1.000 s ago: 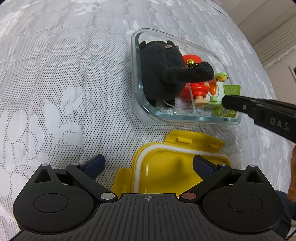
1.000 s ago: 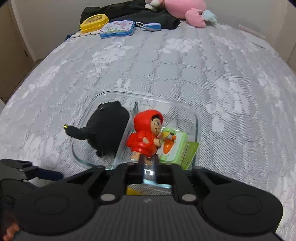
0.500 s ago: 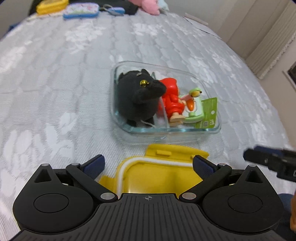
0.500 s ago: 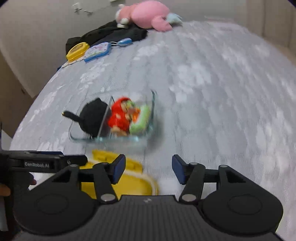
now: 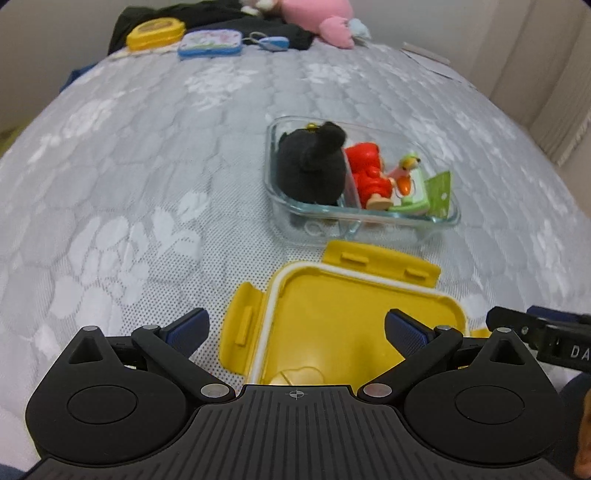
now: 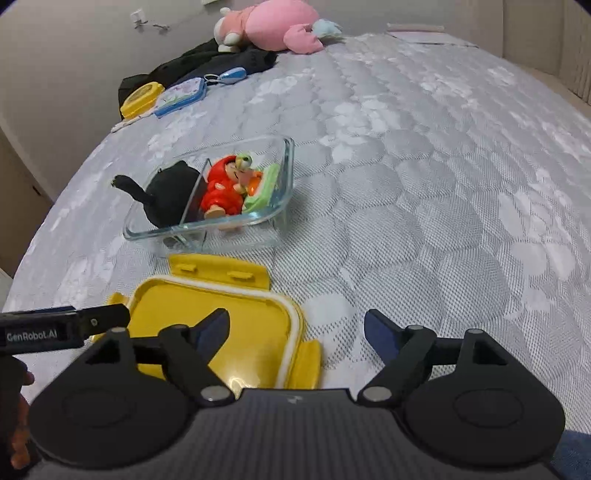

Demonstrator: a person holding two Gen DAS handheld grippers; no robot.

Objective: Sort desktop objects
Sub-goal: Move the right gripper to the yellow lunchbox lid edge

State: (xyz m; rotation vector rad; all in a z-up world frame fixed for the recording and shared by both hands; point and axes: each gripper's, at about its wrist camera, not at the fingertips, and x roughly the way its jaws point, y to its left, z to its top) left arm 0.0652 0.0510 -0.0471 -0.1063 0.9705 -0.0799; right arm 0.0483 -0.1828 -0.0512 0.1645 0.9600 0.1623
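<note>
A clear glass container (image 5: 284, 201) (image 6: 284, 173) sits on the grey quilted bed. It holds a black plush (image 5: 310, 168) (image 6: 171, 192), a red hooded figure (image 5: 369, 175) (image 6: 221, 188) and a green toy with a small bird figure (image 5: 413, 192) (image 6: 262, 184). A yellow lid (image 5: 343, 317) (image 6: 210, 317) lies upside down in front of it. My left gripper (image 5: 295, 328) is open and empty, over the lid's near left part. My right gripper (image 6: 295, 328) is open and empty, at the lid's right edge.
At the bed's far end lie a pink plush (image 5: 317, 18) (image 6: 273, 27), dark clothing (image 6: 207, 62), a yellow box (image 5: 155, 33) (image 6: 142, 98), a blue-edged case (image 5: 210, 42) (image 6: 181, 96) and a small blue item (image 5: 273, 42). Curtains (image 5: 546, 66) hang on the right.
Both grippers drew back from the glass container toward the lid. The right gripper, shut over the container's near rim a second ago, has opened. The left stayed open.
</note>
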